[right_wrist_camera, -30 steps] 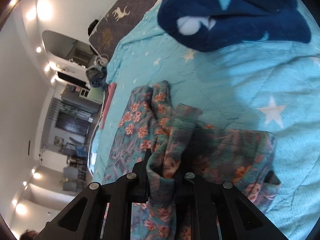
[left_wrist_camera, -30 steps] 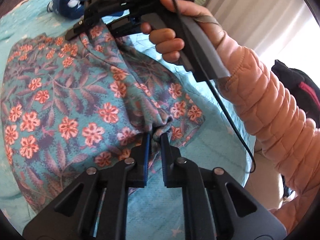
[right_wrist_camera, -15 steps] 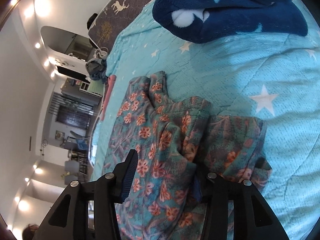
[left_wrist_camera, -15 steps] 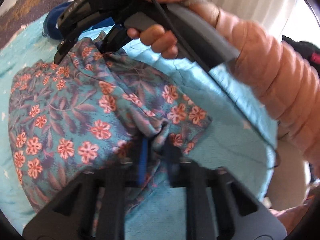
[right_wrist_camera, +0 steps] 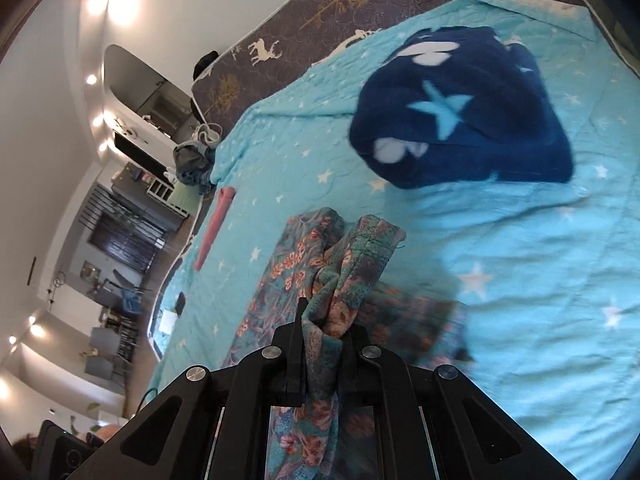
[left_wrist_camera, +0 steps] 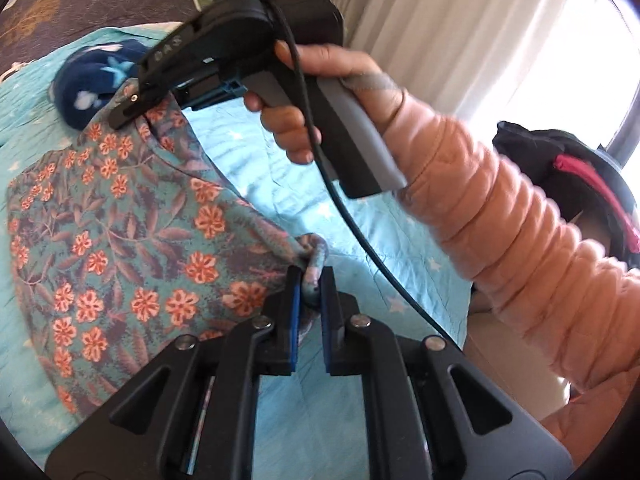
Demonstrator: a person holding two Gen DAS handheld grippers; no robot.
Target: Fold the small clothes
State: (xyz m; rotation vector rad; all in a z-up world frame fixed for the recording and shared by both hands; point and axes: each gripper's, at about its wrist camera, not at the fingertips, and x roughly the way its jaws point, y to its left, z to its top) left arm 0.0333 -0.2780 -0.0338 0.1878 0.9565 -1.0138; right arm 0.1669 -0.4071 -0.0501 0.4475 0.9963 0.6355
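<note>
The floral garment is clamped at one edge by the left gripper and bunched in the right gripper, above the star-print bedspread.

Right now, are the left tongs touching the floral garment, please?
Touching: the left wrist view shows the left tongs closed on a bunched edge of the floral garment.

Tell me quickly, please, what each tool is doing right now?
Left tool: closed on the floral garment.
Right tool: closed on the same garment.
</note>
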